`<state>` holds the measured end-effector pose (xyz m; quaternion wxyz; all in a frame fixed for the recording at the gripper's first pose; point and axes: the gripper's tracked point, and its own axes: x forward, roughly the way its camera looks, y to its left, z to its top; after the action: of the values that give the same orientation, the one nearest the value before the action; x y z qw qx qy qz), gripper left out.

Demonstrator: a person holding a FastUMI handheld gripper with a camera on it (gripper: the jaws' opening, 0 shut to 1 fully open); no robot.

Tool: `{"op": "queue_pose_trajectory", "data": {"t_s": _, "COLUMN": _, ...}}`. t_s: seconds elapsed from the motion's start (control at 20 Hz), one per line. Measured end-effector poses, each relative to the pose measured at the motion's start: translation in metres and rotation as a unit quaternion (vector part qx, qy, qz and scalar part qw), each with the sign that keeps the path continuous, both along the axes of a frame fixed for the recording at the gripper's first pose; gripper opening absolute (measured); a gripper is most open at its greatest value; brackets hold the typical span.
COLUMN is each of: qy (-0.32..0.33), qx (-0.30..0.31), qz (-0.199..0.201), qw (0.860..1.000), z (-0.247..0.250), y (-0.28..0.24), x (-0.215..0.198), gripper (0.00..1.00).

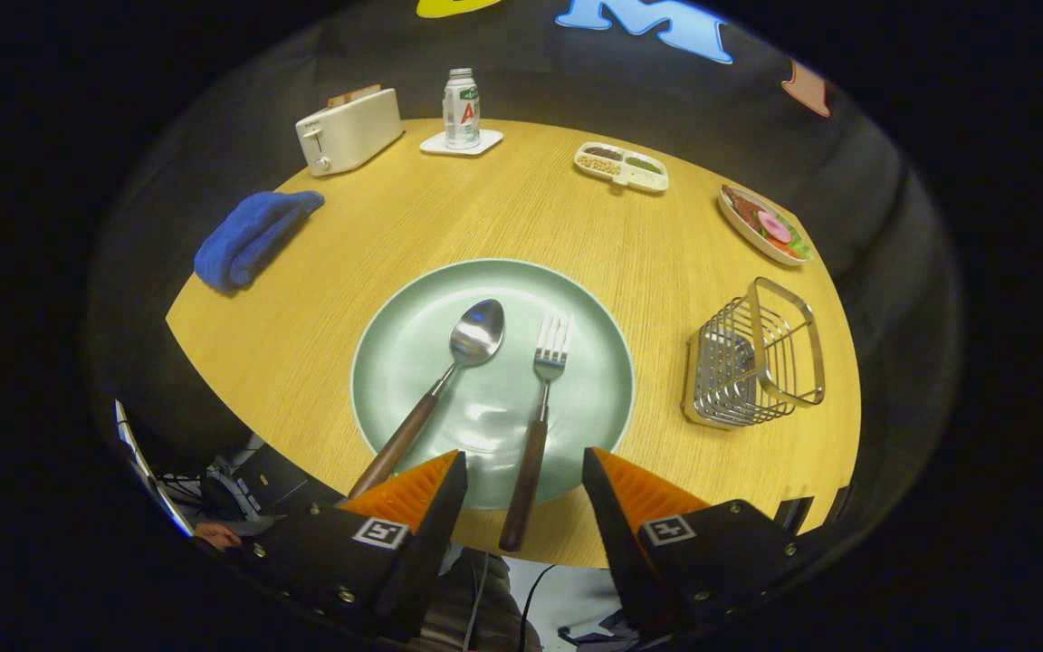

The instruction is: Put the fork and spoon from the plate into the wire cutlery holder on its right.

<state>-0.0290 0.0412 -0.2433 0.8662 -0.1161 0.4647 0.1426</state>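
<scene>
Round pale-wood tabletop [521,217]. Round sage-green plate [395,362] near its front edge. Silver wire cutlery holder [752,367] right of plate, apart. On plate: wooden-handled steel spoon [449,371] left, wooden-handled steel fork [541,398] right, its handle between the gripper [521,475] fingers, spread wide, holding nothing.

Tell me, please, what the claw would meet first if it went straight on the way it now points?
Probably the fork: its handle lies between the open claw's fingers, running ahead onto the green plate. Height above it is unclear from this view.
</scene>
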Motion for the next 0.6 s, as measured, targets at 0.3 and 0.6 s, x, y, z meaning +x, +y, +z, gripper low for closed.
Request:
{"op": "queue_pose_trajectory", "data": {"t_s": 0.3, "qy": 0.038, "qx": -0.022, "qz": -0.013, "qw": 0.999, "z": -0.015, "y": -0.006, "x": 0.003, "gripper": 0.53}}
{"op": "queue_pose_trajectory", "data": {"t_s": 0.6, "qy": 0.074, "qx": -0.045, "qz": -0.014, "qw": 0.996, "z": -0.027, "y": -0.009, "x": 0.006, "gripper": 0.12}}
